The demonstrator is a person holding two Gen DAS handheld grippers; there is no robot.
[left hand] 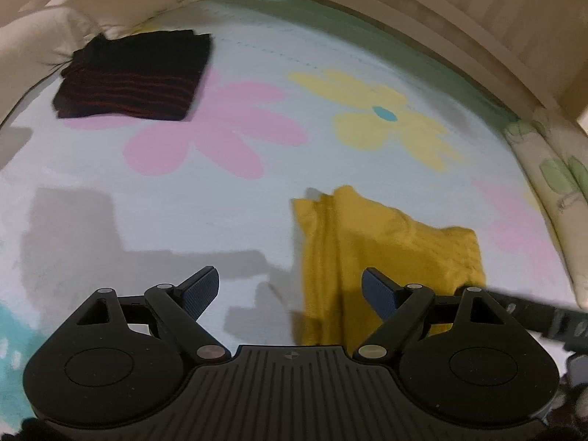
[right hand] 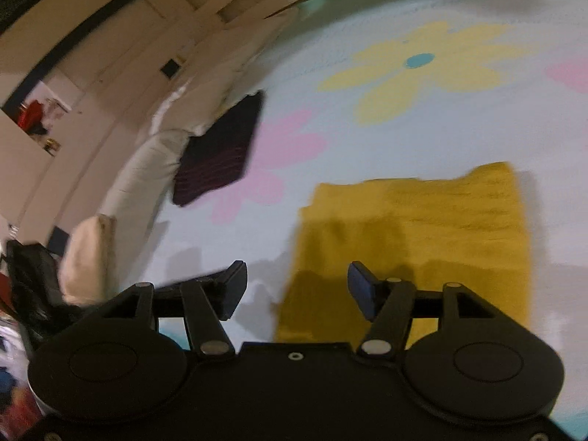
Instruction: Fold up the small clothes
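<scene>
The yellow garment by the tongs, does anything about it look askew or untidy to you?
Slightly. The yellow garment lies bunched, with lengthwise creases and an uneven far edge, unlike the squarely folded dark striped garment further back. Both tongs are open, holding nothing.

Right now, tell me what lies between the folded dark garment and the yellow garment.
Only bedsheet: the pink flower print sits between the dark striped garment and the yellow garment. Both wrist views show it.

Ahead of the left tongs (left hand: 290,292) the flowered bedsheet (left hand: 257,183) lies bare up to the dark striped folded cloth (left hand: 134,75) at far left. The yellow cloth (left hand: 382,253) lies under their right finger. Pillows (right hand: 143,169) wall the left edge beyond the right tongs (right hand: 296,288).
</scene>
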